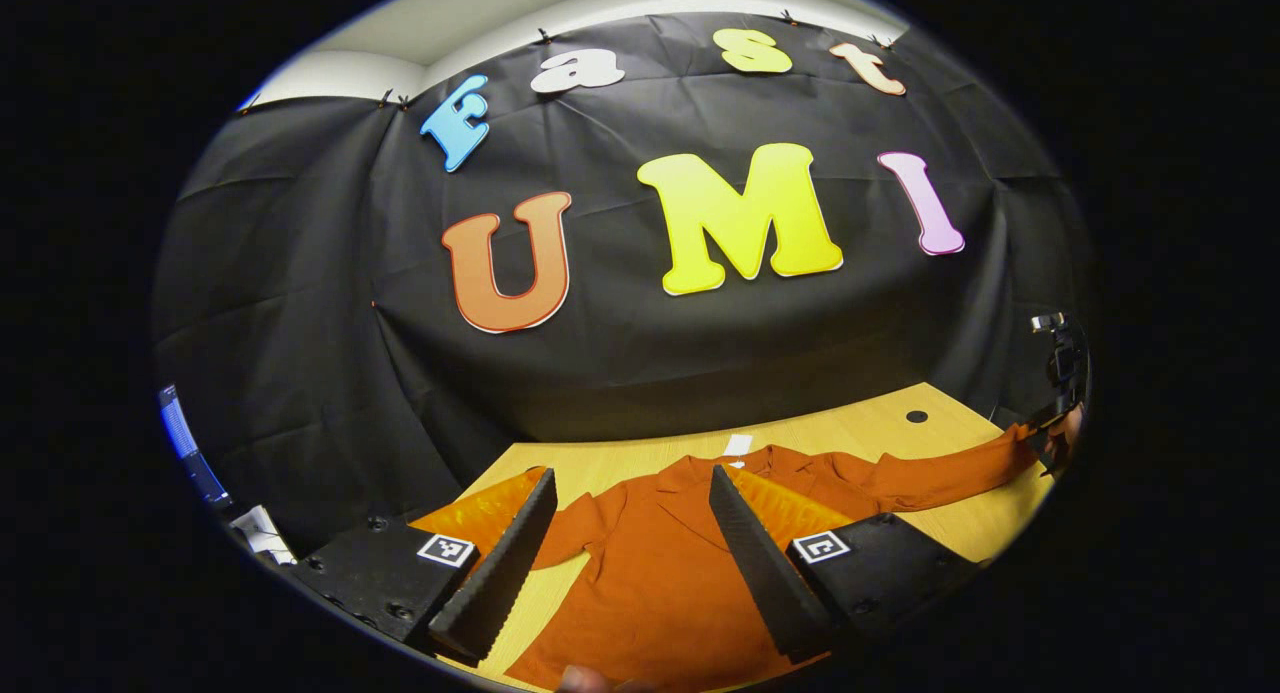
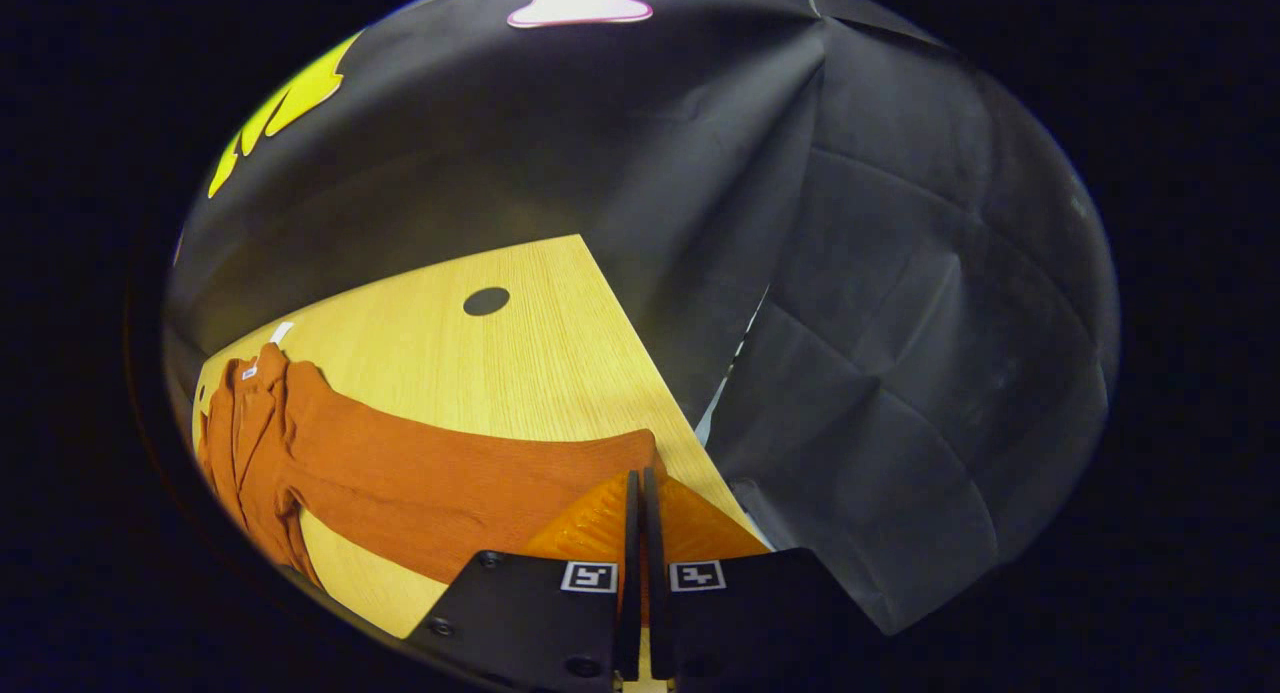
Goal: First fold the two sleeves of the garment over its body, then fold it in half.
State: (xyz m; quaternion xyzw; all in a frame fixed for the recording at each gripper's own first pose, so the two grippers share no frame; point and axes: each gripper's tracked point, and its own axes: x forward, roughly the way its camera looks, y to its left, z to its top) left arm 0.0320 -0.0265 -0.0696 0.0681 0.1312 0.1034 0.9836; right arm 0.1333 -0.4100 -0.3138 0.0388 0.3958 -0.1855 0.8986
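Garment [image 1: 650, 573] flat on table [image 2: 520, 363], left tongs [image 1: 630, 508] wide, right tongs [image 2: 637, 493] pinching sleeve [image 2: 450, 473] end.

Bright tabletop, murky edges, heavy fisheye bend

Light comes from overhead: the wooden table [image 2: 520, 363] glows warm with no harsh glare, while the black cloth wall [image 1: 330, 373] soaks up light and goes dim low down. Both views are sharp in the middle, but straight edges bow hard toward the rim and things there smear a bit. Soft, short shadows under the orange garment [image 1: 660, 573].
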